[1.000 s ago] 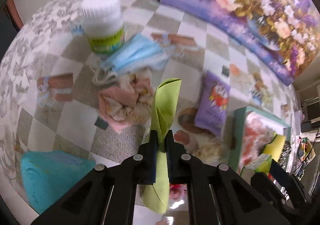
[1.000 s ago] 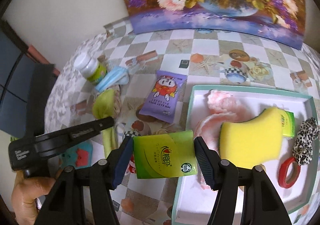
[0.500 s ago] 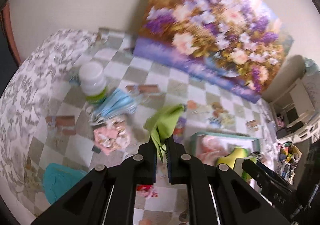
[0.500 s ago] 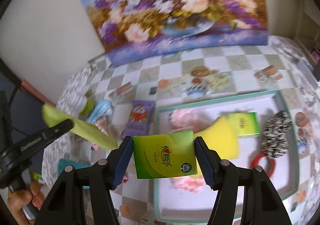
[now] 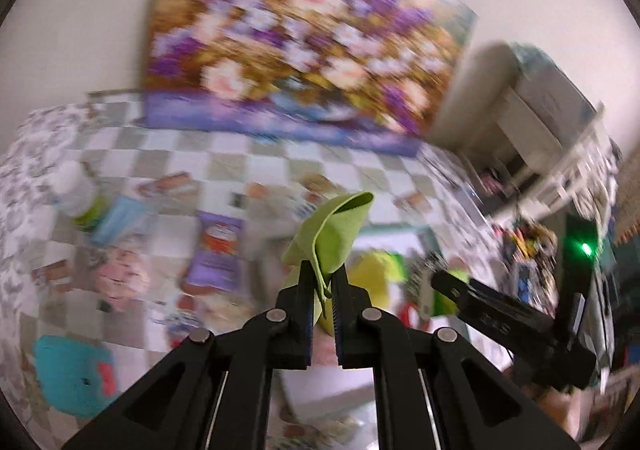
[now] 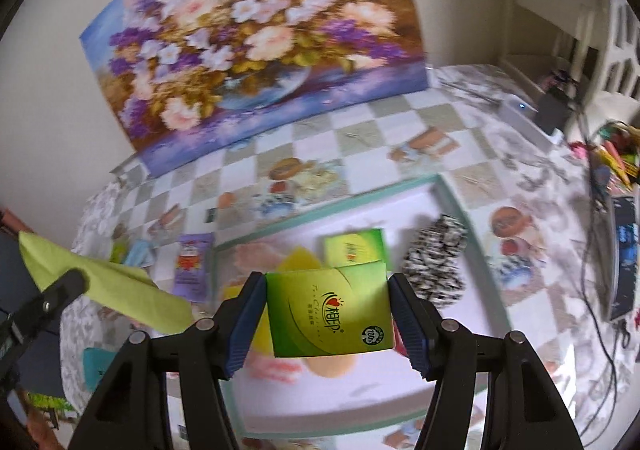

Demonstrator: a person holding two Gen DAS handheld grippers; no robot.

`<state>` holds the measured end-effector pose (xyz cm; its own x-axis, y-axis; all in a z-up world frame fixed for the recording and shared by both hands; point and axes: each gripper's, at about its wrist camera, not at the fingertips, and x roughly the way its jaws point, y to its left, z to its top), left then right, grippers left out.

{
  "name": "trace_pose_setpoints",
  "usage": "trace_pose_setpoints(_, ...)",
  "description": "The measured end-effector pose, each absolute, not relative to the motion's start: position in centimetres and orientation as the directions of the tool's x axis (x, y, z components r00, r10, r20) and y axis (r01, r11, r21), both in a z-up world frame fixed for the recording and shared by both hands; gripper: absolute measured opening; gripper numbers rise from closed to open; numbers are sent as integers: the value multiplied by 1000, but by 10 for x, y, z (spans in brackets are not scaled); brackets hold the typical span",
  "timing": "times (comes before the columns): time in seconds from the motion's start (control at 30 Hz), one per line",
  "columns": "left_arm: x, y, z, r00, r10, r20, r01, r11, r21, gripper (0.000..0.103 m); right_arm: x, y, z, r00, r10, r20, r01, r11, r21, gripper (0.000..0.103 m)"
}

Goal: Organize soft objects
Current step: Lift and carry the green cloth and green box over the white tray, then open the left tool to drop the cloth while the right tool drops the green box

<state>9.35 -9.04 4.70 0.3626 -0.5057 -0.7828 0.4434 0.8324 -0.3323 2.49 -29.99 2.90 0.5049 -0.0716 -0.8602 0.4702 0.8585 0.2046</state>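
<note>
From the left wrist view, the left tool [image 5: 324, 292] is pressed together on a lime-green cloth [image 5: 334, 234], whose folded end sticks up above the tips. A second ago that cloth hung low over the pile of masks and pink fabric; now it rides higher and has swung across toward the teal-rimmed tray [image 5: 424, 236], so it looks bound for there. A purple snack packet [image 5: 218, 250] lies on the checkered surface [image 5: 256, 153], its print too blurred to read.

From the right wrist view, the right tool [image 6: 326, 314] pinches a green tissue pack [image 6: 330, 318] by its sides, now over the tray [image 6: 452, 193] rather than beside it. The pack carries a heart logo, Chinese characters and a round "100%" seal. A matching pack [image 6: 354, 248], a yellow sponge [image 6: 298, 260] and a spotted scrunchie [image 6: 434, 258] already lie inside.
</note>
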Motion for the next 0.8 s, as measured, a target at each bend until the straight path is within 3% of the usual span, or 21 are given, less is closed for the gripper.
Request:
trace_pose_setpoints(0.2, 75, -131, 24, 228, -527, -819, 520, 777, -355, 8, 8, -320, 17, 465, -81, -881, 526, 826, 202, 65)
trace_pose_setpoints(0.57, 75, -168, -72, 13, -347, -938, 502, 813, -294, 8, 15, -321, -44, 290, -14, -957, 535, 832, 150, 65)
trace_pose_setpoints(0.8, 72, -171, -89, -37, -302, -952, 496, 822, -280, 8, 18, -318, -54, 265, 2, -964, 535, 832, 149, 66)
